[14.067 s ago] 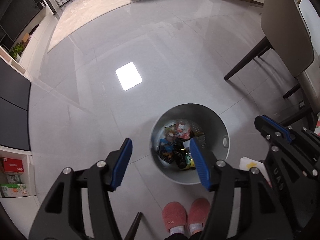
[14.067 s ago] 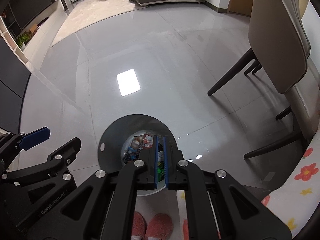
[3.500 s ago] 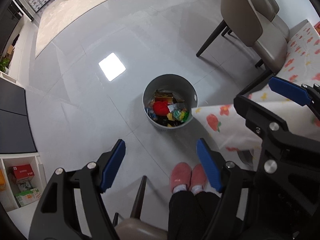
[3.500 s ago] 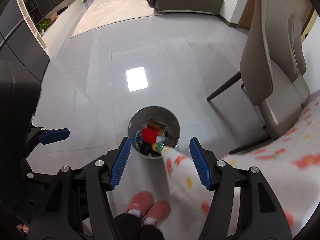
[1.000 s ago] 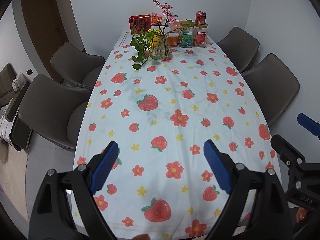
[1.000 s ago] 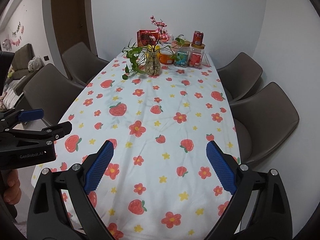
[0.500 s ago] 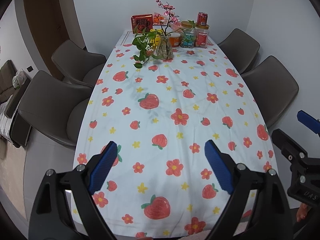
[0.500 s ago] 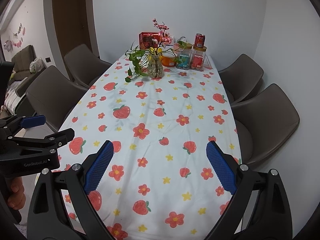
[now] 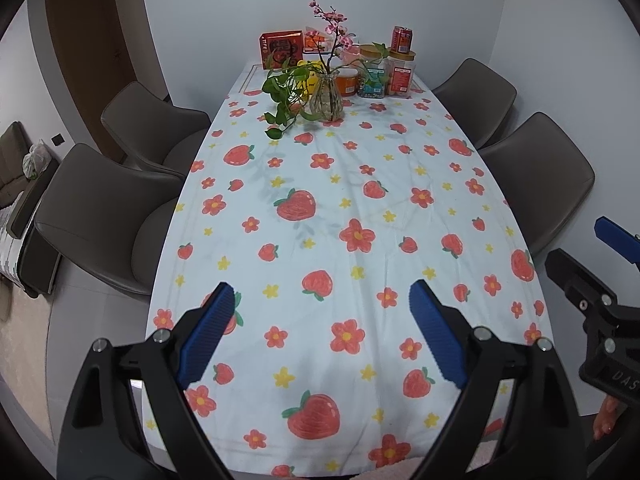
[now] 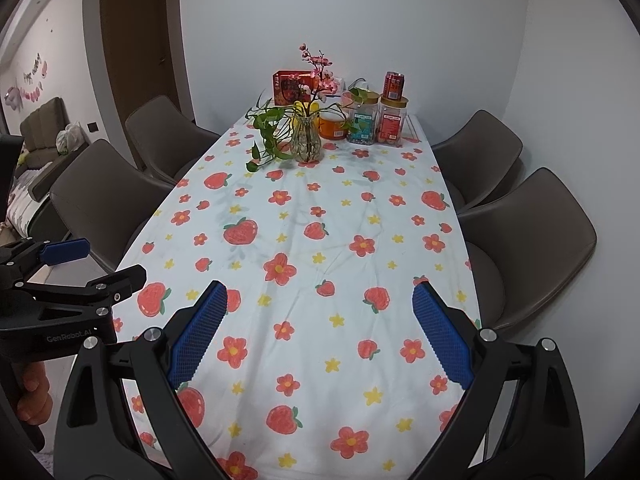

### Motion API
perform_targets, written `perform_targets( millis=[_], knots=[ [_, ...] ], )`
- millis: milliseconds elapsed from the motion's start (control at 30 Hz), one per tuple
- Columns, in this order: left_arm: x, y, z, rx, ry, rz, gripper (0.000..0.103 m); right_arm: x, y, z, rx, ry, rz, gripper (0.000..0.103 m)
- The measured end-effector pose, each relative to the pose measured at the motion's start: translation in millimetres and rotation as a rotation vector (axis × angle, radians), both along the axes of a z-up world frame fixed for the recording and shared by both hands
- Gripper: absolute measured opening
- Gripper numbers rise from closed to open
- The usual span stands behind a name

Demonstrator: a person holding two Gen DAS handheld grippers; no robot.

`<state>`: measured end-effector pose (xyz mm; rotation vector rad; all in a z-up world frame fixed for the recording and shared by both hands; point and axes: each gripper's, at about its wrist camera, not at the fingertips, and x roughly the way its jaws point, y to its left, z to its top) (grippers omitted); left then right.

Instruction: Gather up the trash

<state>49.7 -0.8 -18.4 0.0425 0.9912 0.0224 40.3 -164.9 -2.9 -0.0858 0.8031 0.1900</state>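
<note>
Both grippers hover over the near end of the table (image 9: 392,184), left gripper (image 9: 320,336) and right gripper (image 10: 320,332) with jaws spread and empty, likely scanning; no loose trash shows on the cloth; vase (image 9: 326,96), jars (image 10: 378,124) and red can (image 9: 401,39) cluster at the far end, seemingly kept items

I hold both open grippers side by side over the near end of the long strawberry-print tablecloth (image 9: 352,208). Clear glass vase of green vines (image 9: 326,98) stands toward the far end; lidded snack jars (image 9: 401,74) behind-right, red box (image 9: 281,49) behind-left. Brown padded chairs (image 9: 100,216) flank both sides.
</note>
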Motion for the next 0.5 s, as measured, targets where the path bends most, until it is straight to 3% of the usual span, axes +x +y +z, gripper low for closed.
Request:
perform_targets(
  millis=[500],
  knots=[
    [2.0,-0.2,0.8,0.000,-0.003,0.002,0.089,2.0,0.3,1.8,-0.002,-0.008,-0.004,0.091]
  ],
)
